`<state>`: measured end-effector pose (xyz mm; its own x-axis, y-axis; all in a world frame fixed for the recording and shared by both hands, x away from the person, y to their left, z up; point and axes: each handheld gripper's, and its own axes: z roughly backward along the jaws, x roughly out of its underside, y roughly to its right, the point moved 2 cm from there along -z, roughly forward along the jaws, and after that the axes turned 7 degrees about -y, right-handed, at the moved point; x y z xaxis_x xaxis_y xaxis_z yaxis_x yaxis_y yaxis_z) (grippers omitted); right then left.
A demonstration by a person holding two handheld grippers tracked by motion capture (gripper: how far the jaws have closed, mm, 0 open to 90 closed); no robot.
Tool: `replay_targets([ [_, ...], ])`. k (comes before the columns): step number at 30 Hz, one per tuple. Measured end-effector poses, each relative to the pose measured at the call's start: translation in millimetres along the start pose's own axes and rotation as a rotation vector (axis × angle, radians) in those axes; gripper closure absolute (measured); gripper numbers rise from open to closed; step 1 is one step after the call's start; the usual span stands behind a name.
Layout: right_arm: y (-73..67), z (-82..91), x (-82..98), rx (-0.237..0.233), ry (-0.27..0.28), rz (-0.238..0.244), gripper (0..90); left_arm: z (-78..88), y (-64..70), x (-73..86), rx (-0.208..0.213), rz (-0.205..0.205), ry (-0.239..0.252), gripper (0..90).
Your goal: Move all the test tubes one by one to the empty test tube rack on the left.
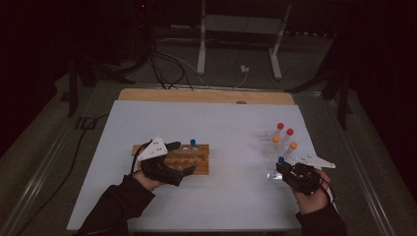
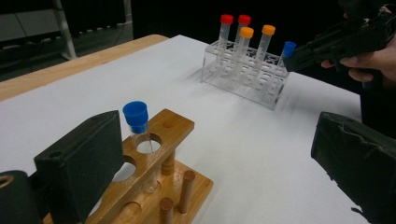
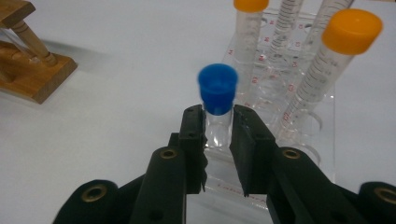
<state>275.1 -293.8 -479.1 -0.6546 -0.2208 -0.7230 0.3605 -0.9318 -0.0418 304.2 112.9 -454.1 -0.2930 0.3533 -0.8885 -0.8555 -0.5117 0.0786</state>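
A clear plastic rack stands at the right of the white table, holding two red-capped tubes and two orange-capped tubes. My right gripper is shut on a blue-capped tube that stands upright at the rack's near end, its pads on the clear wall just below the cap. A wooden rack sits at centre left with one blue-capped tube upright in a hole. Beside that rack my left gripper is open, nothing between its jaws.
The white sheet covers a wooden tabletop. Bare sheet lies between the two racks. A metal stand and cables lie on the floor beyond the far edge.
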Motion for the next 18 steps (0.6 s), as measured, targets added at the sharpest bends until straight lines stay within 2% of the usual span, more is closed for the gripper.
replay_targets([
  [9,-2.8,3.9,-2.1,0.029,0.014,0.032,77.4,0.4,-1.6,0.0,0.004,-0.001,-0.003,3.3],
  [12,-5.6,15.1,-7.6,0.042,0.061,0.047,77.4,1.2,-1.6,-1.1,0.006,0.000,-0.003,3.3],
  [15,-6.7,22.5,-11.0,0.043,0.087,0.053,77.4,2.2,-1.3,-2.8,0.012,-0.002,-0.002,3.3],
  [18,-9.1,38.0,-17.5,0.050,0.137,0.064,77.4,3.1,-0.3,-4.7,0.019,-0.004,-0.001,3.3],
])
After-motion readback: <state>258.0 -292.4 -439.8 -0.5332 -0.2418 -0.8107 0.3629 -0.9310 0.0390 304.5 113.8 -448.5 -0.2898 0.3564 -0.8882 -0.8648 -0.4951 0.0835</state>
